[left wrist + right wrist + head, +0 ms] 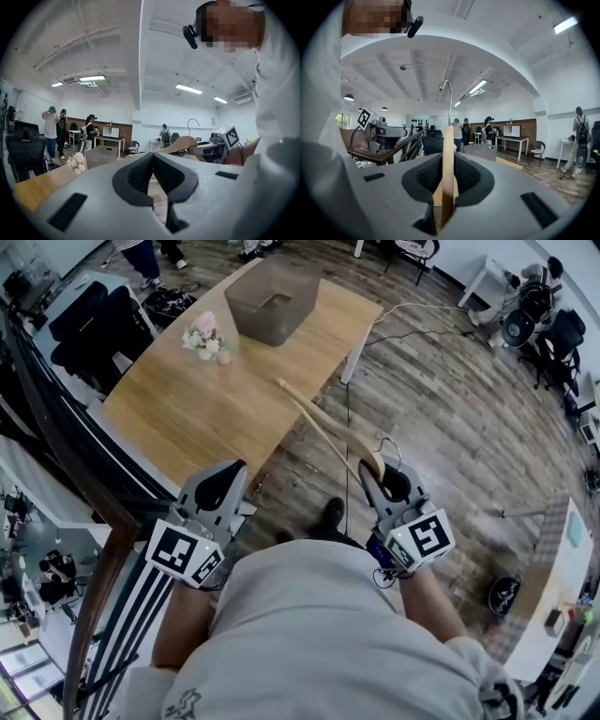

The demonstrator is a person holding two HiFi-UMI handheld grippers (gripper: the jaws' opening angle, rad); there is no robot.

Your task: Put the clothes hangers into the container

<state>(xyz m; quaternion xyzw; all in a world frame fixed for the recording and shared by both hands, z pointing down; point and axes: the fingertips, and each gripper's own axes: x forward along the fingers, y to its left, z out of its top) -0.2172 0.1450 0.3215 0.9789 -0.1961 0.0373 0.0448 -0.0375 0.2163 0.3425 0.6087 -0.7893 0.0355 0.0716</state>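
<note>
the long wooden worktop [187, 409] stretches away from the person, and the grey plastic container [272, 301] sits open-topped at its far end, which looks like the reason everything is aimed that way. the wooden clothes hanger [323, 432] is not in it yet: it juts forward over the floor from the right side, one arm reaching to about the worktop's near edge, well apart from the container. the right hand-held gripper [377, 474] is clamped on the hanger near its metal hook, wood pinched edge-on between the pads, probably so the long arm leads and can be tipped over the container's rim. the left hand-held gripper [228, 472] carries nothing, its jaws drawn together, and hangs beside the worktop's near corner, seemingly kept out of the way. both forearms are tucked in against the torso, the left one about level, the right tipped a touch downward. a small bunch of pale flowers [206, 336] rests on the worktop just beside the container, something to steer round.
</note>
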